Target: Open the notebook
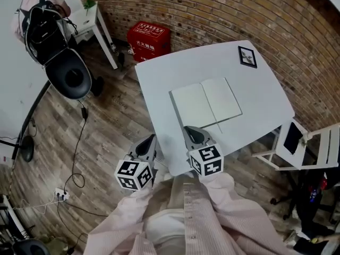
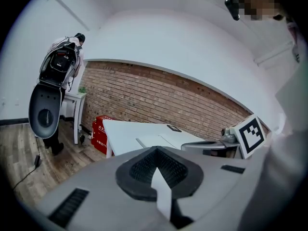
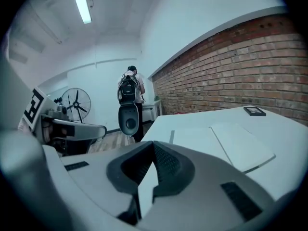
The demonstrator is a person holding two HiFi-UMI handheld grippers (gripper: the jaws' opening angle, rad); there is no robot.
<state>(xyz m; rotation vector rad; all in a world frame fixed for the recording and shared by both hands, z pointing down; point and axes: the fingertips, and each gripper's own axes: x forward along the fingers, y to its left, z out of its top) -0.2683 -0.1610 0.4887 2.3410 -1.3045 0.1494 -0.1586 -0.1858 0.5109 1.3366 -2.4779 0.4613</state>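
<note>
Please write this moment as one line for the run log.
notebook: open, flat on table | left gripper: shut, empty | right gripper: shut, empty | task: looks done

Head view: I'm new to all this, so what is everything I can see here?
Notebook: one, white, open, mid-table.
Table: one, white, by brick wall.
Card: one, black-framed, table's far corner.
Box: one, red, floor by wall.
Folding chair: one, white, right of table.
Bystander: one, black backpack, far left.
Left tool: one, grey, shut, empty, beside table's near edge.
Right tool: one, grey, shut, empty, over table's near edge.
</note>
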